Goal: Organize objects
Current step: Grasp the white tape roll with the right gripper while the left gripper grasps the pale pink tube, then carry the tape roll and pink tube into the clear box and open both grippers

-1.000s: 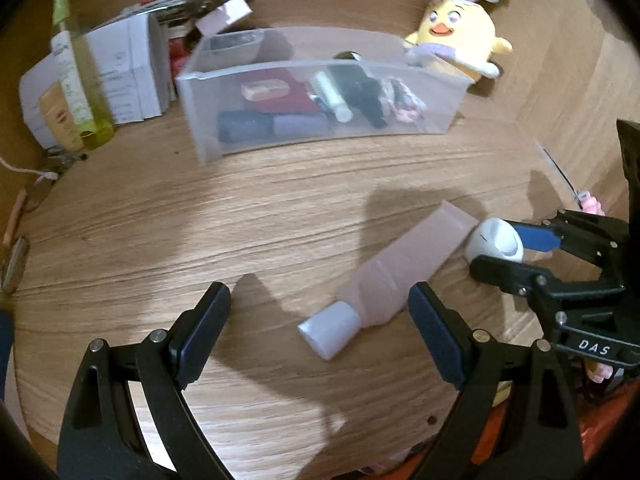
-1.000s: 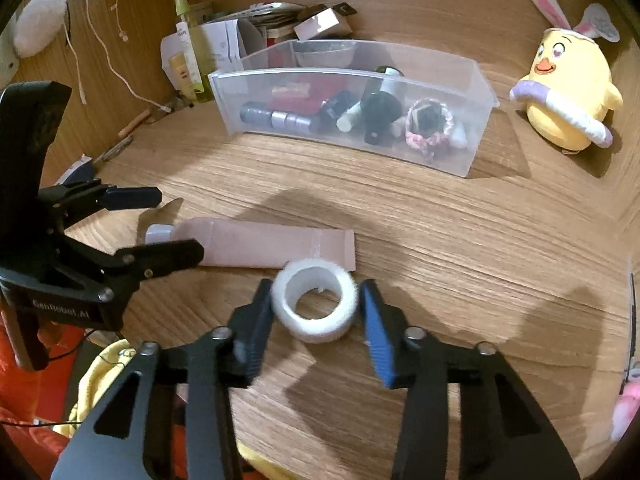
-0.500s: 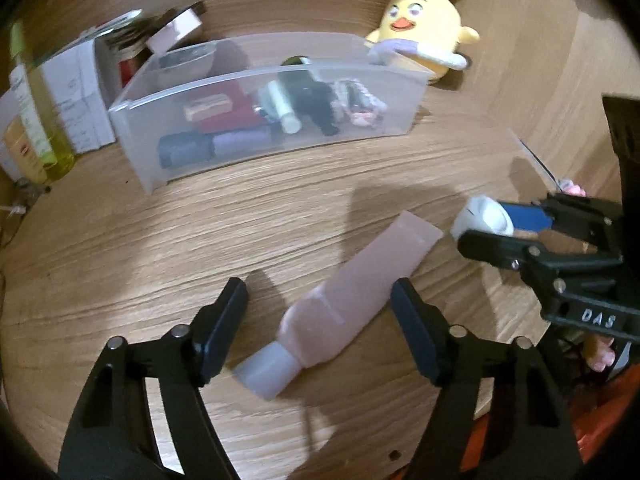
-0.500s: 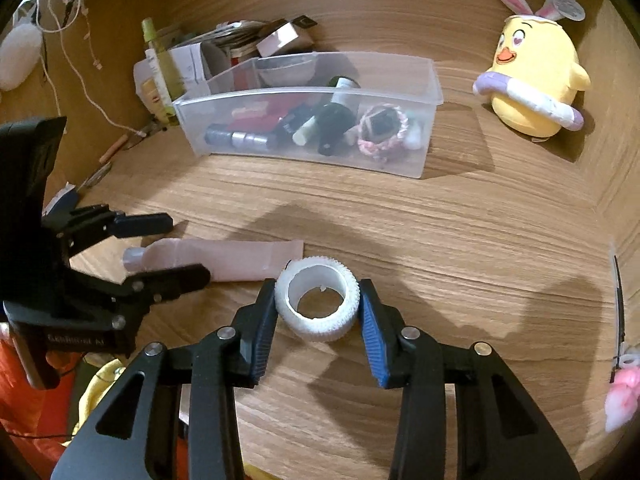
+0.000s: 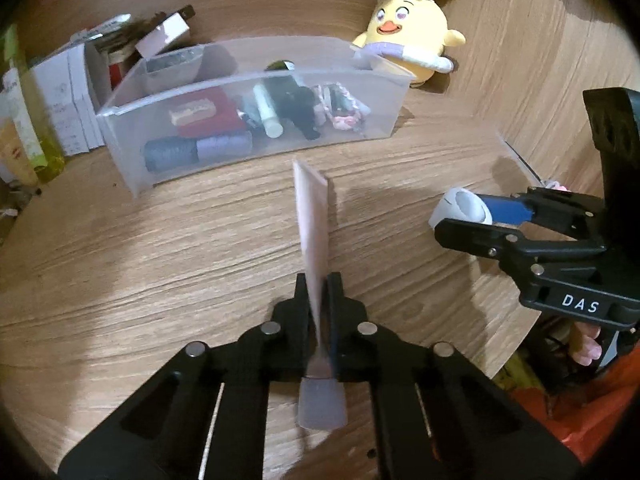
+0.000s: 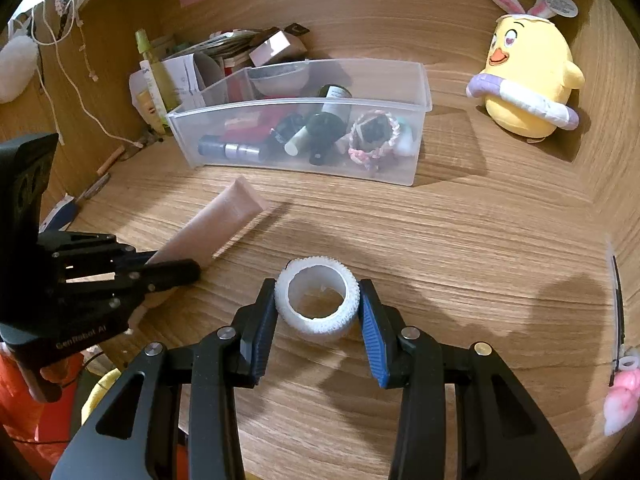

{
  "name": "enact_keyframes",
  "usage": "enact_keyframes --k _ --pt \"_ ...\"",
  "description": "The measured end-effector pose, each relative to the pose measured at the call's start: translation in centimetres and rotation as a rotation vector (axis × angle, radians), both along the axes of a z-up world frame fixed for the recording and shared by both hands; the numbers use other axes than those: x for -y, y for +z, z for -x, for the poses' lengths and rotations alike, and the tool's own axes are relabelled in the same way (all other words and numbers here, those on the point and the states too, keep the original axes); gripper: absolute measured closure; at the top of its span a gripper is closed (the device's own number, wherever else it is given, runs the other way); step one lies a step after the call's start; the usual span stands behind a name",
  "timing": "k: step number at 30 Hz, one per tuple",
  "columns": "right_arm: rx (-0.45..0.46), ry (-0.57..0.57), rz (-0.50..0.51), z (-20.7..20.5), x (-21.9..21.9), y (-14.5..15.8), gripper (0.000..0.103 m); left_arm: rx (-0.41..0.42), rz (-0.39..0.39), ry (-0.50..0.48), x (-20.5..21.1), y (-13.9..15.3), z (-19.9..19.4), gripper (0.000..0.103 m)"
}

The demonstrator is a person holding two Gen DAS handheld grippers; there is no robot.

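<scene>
My left gripper (image 5: 319,288) is shut on a pink tube (image 5: 313,224), held edge-on above the table with its crimped end pointing at the clear plastic bin (image 5: 132,158). The tube also shows in the right wrist view (image 6: 212,228), sticking out of my left gripper (image 6: 176,266). My right gripper (image 6: 318,300) is shut on a white tape roll (image 6: 318,300) a little above the wooden table. The roll also shows in the left wrist view (image 5: 460,208). The bin (image 6: 424,84) holds several cosmetics and a beaded bracelet (image 6: 374,140).
A yellow chick plush (image 6: 524,84) sits at the back right. Boxes and bottles (image 5: 48,100) crowd the back left behind the bin. A thin black tool with a pink charm (image 6: 618,360) lies at the right table edge. Wooden walls enclose the desk.
My left gripper closed on the pink tube and lifted it off the table, turning it toward the bin. My right gripper kept hold of the tape roll.
</scene>
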State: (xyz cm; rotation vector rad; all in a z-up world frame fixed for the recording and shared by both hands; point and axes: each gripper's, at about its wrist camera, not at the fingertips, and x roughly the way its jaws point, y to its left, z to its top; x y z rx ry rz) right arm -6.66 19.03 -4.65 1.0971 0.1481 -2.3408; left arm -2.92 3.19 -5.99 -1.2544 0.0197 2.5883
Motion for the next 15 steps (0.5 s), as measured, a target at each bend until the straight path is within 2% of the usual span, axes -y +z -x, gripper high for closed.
enact_keyframes --k 8,15 --pt "-0.007 0.019 0.017 0.2 0.5 0.3 0.067 -0.067 0.002 0.026 0.2 1.9 -0.6 0.098" --pt "-0.065 0.035 0.042 1.0 1.2 2.2 0.067 -0.116 -0.024 0.060 1.1 3.8 -0.2 0.098"
